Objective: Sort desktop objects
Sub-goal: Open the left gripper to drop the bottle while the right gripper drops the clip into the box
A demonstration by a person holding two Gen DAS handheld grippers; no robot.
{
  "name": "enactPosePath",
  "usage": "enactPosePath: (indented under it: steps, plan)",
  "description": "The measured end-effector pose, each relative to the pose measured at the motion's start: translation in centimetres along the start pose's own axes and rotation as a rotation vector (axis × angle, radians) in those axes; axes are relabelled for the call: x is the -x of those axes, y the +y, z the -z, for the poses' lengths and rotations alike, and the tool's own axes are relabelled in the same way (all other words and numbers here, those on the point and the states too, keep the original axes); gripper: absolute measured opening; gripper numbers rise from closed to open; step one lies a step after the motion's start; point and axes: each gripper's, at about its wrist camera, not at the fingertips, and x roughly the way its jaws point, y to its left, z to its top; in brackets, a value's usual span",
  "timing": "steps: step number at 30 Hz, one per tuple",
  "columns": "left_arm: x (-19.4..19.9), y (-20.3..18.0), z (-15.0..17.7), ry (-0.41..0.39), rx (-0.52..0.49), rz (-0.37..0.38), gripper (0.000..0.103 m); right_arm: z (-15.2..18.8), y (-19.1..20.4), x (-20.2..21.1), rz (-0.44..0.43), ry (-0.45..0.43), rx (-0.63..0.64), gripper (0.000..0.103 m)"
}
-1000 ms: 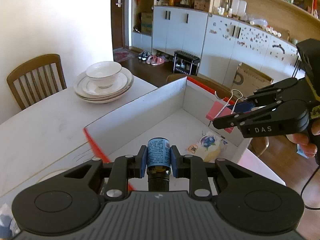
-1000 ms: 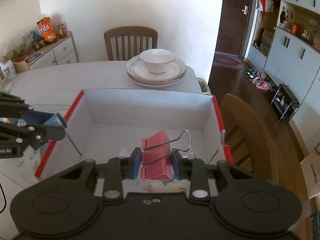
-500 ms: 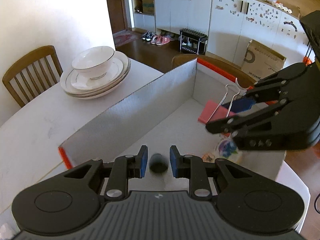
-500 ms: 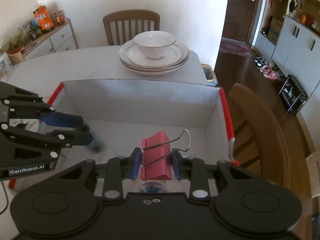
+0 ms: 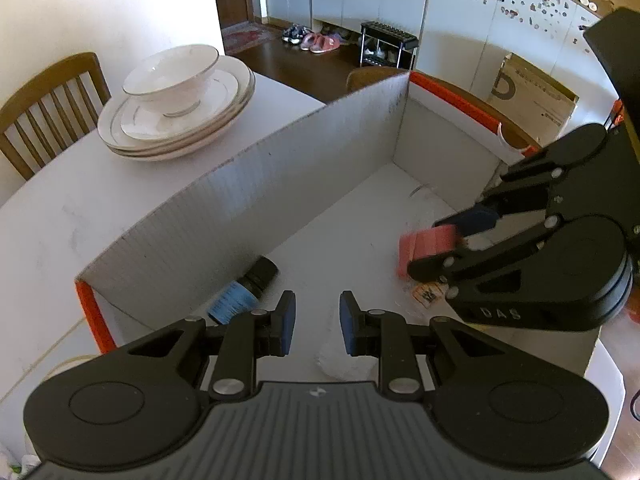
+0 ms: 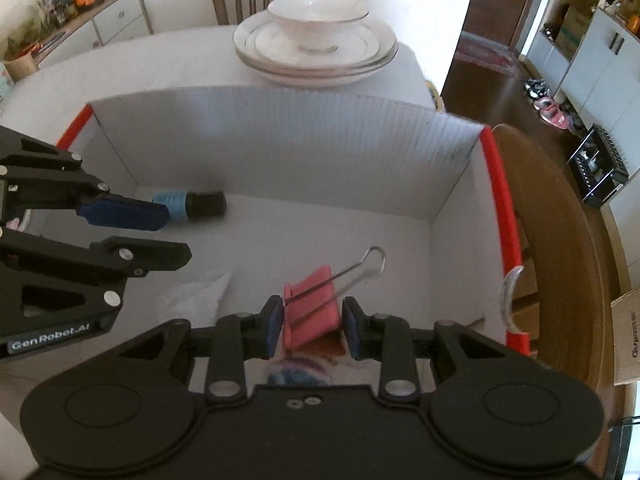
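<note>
A white table (image 6: 132, 64) carries a white cardboard box (image 6: 280, 128) with red edges, which sits straight ahead of both grippers. Beyond the box's far wall stands a stack of white plates (image 6: 316, 58) (a white bowl (image 6: 318, 16) rests on top). By the box's left corner, under the left tool, something round and pale (image 5: 68, 364) lies on the tabletop, possibly tape.

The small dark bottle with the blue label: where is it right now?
The small dark bottle with the blue label lies on its side on the floor of the white cardboard box, against its far wall, just left of the open left gripper.
</note>
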Motion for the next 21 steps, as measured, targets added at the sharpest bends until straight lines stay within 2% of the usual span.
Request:
enactPosePath:
  steps: [6,8,13,17,21]
  plan:
    - [0.4,-0.2,0.6,-0.008,0.01,0.015,0.023,0.3,0.3,0.6,0.02,-0.024,0.044,0.037]
    - [0.7,-0.3,0.7,-0.018,0.012,0.016,0.023,0.5,0.3,0.9,0.01,-0.026,0.045,0.043]
    - [1.7,-0.3,0.9,-0.046,0.019,0.017,0.023,0.9,0.3,2.1,0.004,-0.048,0.052,0.064]
    - [2.5,-0.3,1.0,-0.068,0.032,0.021,0.023,1.0,0.2,3.0,-0.009,-0.068,0.037,0.071]
    - [3.5,-0.4,1.3,-0.093,0.039,0.026,0.032,1.5,-0.1,4.3,-0.046,-0.095,0.003,0.08]
